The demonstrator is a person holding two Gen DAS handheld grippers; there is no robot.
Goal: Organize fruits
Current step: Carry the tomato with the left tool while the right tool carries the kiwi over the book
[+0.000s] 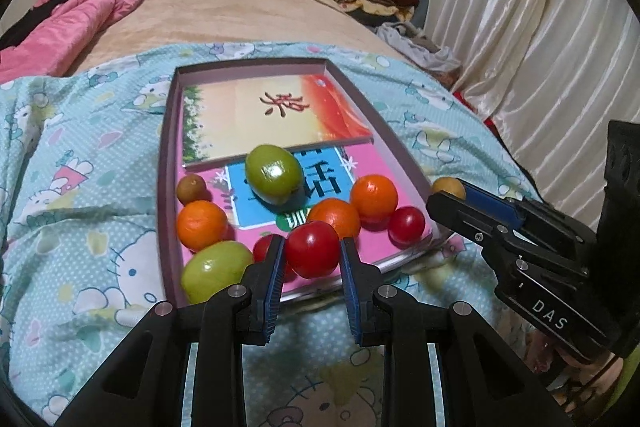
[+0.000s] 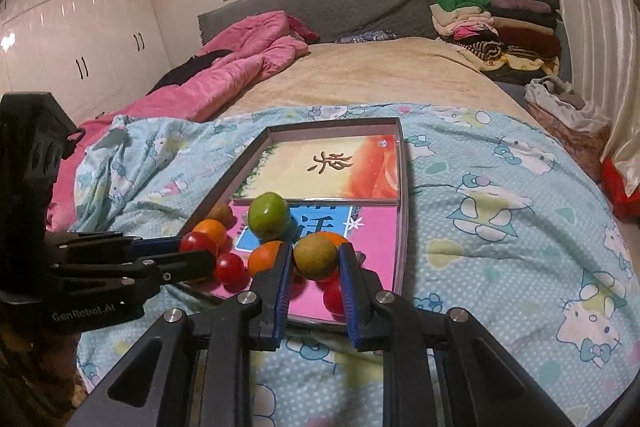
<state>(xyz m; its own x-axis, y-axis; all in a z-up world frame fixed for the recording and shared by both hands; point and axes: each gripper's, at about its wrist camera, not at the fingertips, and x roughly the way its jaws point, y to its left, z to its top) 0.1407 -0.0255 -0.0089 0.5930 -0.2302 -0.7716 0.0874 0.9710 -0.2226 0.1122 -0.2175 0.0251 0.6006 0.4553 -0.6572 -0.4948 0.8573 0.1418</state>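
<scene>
Left claw (image 1: pixel 312 249) is clamped on a red tomato (image 1: pixel 313 247), held over the near end of the box lid (image 1: pixel 168 163). Right claw (image 2: pixel 314 259) grips a brownish-yellow round fruit (image 2: pixel 315 255), also above the lid's near end. Past the left claw's tips: a green fruit (image 1: pixel 273 174), oranges (image 1: pixel 374 197) either side, another tomato (image 1: pixel 406 225) to its right. Second green fruit (image 1: pixel 216 270) sits just left of its left finger. Lid lies on a cartoon-print quilt (image 1: pixel 80 187) on the bed.
</scene>
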